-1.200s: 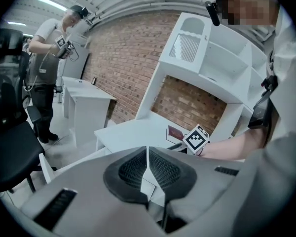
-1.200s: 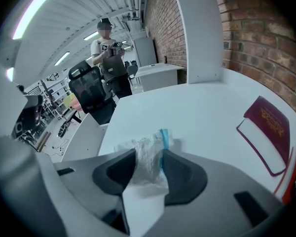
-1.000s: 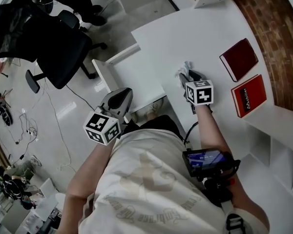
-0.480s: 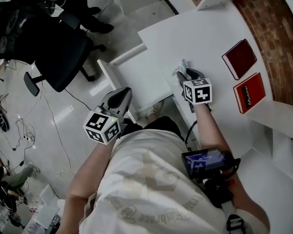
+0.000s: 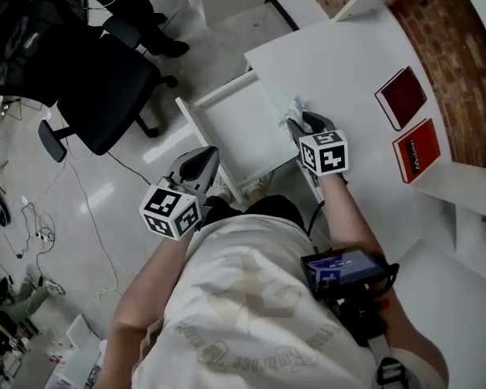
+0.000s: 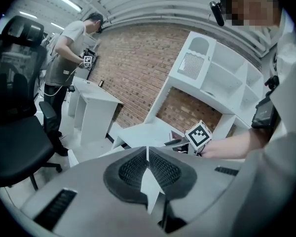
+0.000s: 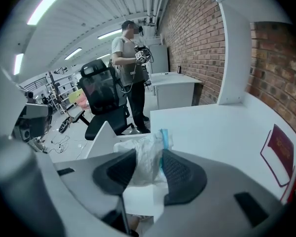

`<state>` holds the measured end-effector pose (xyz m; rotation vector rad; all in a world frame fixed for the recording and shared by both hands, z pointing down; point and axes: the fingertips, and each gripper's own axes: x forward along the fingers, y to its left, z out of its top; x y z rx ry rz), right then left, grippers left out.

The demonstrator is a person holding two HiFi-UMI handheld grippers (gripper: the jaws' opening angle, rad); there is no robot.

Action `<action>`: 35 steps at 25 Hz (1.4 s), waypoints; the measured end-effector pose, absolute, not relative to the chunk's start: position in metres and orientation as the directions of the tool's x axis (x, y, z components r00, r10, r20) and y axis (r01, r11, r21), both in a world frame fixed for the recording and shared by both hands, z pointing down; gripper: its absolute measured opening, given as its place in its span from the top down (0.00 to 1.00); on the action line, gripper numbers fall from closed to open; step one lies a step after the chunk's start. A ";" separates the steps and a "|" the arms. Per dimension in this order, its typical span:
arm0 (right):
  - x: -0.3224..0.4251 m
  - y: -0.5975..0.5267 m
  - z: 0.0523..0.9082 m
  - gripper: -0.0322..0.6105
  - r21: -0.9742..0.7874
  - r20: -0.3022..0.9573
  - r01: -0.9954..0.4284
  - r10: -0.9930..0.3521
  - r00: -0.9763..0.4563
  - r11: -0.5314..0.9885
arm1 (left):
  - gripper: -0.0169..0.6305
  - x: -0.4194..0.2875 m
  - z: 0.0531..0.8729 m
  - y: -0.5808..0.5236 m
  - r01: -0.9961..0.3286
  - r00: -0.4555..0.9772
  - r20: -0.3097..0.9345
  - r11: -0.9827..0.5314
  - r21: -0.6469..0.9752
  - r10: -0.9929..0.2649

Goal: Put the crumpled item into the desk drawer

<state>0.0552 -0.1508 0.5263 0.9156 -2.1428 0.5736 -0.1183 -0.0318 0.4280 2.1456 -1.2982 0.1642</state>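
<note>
Hanging at the right edge of the open drawer, the crumpled item is pinched by the right gripper. The left gripper is held near the drawer's front, jaws pressed together, empty

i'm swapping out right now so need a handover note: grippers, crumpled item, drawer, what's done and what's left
Right gripper: shut on the crumpled item, held at the desk edge next to the drawer.
Left gripper: shut, empty, away from the desk.
Done: drawer is open, item is picked up.
Left: carry the item over the drawer and release it inside.
</note>
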 end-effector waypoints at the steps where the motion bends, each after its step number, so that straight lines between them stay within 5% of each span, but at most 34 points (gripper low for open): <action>1: 0.049 -0.149 0.527 0.67 -0.110 0.763 -0.750 -0.429 -0.484 0.652 | 0.92 -0.123 0.429 -0.030 -0.835 0.510 0.403 -0.324 0.444 -0.760; 17: -0.035 -0.126 0.543 0.67 -0.085 0.783 -0.711 -0.395 -0.481 0.698 | 0.92 -0.177 0.448 -0.009 -0.810 0.539 0.405 -0.323 0.489 -0.738; 35: -0.045 -0.117 0.582 0.67 -0.132 0.799 -0.685 -0.332 -0.501 0.716 | 0.92 -0.160 0.475 -0.015 -0.796 0.576 0.463 -0.335 0.504 -0.674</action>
